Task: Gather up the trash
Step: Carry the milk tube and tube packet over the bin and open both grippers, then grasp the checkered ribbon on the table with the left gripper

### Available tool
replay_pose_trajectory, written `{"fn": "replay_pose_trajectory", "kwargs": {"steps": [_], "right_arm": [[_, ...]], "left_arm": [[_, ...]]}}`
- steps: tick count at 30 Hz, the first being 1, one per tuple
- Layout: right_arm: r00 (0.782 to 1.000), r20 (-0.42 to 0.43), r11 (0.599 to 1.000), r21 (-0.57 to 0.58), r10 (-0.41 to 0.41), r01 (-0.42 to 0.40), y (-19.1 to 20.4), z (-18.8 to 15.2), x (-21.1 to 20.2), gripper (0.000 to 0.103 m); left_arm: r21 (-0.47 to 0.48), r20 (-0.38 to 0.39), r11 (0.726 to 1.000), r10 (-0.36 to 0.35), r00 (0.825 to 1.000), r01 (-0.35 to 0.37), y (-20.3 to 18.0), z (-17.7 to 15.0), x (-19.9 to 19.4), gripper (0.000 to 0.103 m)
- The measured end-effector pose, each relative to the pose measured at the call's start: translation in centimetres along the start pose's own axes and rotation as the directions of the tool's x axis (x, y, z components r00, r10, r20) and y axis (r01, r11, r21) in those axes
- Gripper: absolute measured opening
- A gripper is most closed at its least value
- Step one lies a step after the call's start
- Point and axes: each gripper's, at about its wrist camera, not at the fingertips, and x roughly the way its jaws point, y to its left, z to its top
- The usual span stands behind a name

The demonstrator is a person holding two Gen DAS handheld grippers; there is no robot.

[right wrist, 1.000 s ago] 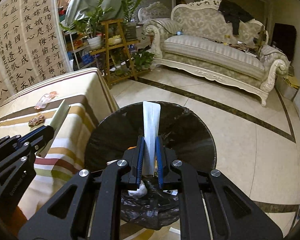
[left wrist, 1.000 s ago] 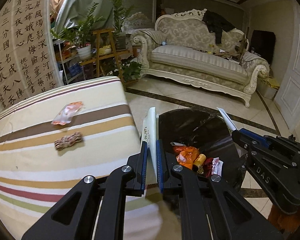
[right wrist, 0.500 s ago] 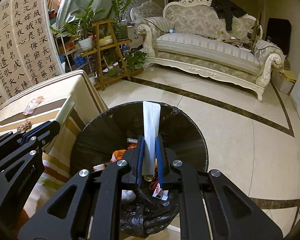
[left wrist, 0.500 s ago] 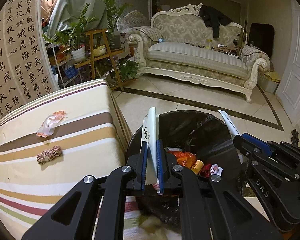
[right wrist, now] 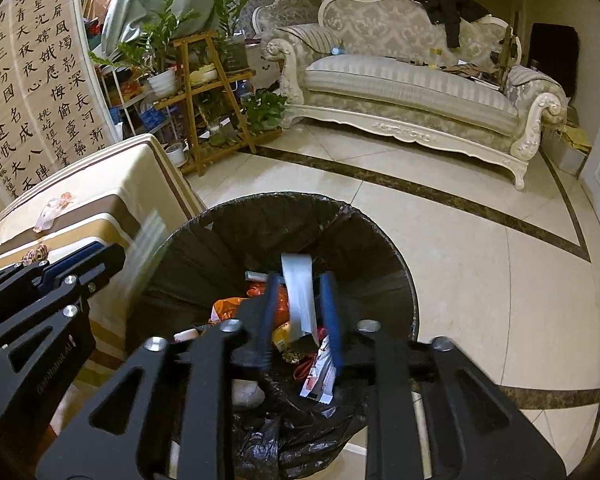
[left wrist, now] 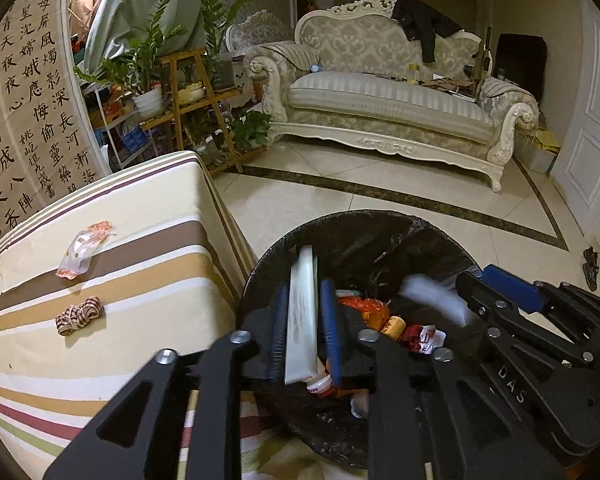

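- L gripper (left wrist: 304,316) over the trash bin (left wrist: 432,228); fingers parted, clear gaps each side of a flat white packet (left wrist: 302,312) that sits between them. Looks let go / dropping, not pinched.
- Packet's long axis runs straight along the fingers, pointing away from cam; its low end is right above the rubbish in the bin.
- R gripper (right wrist: 298,308) also over the bin (right wrist: 380,240), nearer the centre. Fingers apart, thin white strip (right wrist: 300,296) between them with gaps both sides, so it looks released too. Same axis: lengthwise along the fingers.
- Strip blurred in L view, can't tell if it's touching a finger.
- Bin: round, lined w/ crinkly glossy black bag, holds orange wrappers, small cartons, red bits.
- Still on the striped tablecloth (left wrist: 140,280), well left of the bin: a clear crinkly wrapper (left wrist: 82,250) w/ orange print, and nearer the cam a small knotted brown-white bundle (left wrist: 78,316), looks like twisted cord or wrapper.
- Both lie on L gripper's side, so judged L is the nearer one for the next pick; wrapper is thin + flat, likely needs a low pinch.
- Cloth soft, may bunch under the fingers.
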Motion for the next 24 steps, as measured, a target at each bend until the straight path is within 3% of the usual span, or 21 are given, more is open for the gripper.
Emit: {"fn": "replay_pose_trajectory", "kwargs": {"steps": [4, 6, 11, 17, 24], "right_arm": [[1.0, 0.002, 1.0, 0.008, -0.005, 0.005, -0.1, 0.1, 0.0, 0.028], [1.0, 0.004, 1.0, 0.013, -0.007, 0.007, -0.1, 0.2, -0.1, 0.037], [1.0, 0.011, 1.0, 0.015, -0.011, 0.011, -0.2, 0.1, -0.3, 0.045], [1.0, 0.016, 1.0, 0.007, -0.005, 0.005, 0.4, 0.3, -0.8, 0.053], [0.999, 0.014, 0.999, -0.015, 0.033, -0.033, 2.3, 0.6, -1.0, 0.054]], "left_arm": [[0.002, 0.013, 1.0, 0.008, 1.0, -0.008, 0.0, 0.0, -0.3, 0.041], [0.005, 0.023, 1.0, 0.019, 1.0, -0.019, 0.0, -0.1, -0.5, 0.049], [-0.011, 0.034, 0.999, 0.032, 0.999, -0.032, 0.7, 0.0, -1.0, 0.066], [-0.026, 0.039, 0.998, 0.065, 0.997, -0.064, 1.9, -0.1, -1.7, 0.072], [-0.08, 0.024, 0.989, 0.128, 0.992, -0.126, 4.8, -0.9, -2.4, 0.073]]}}
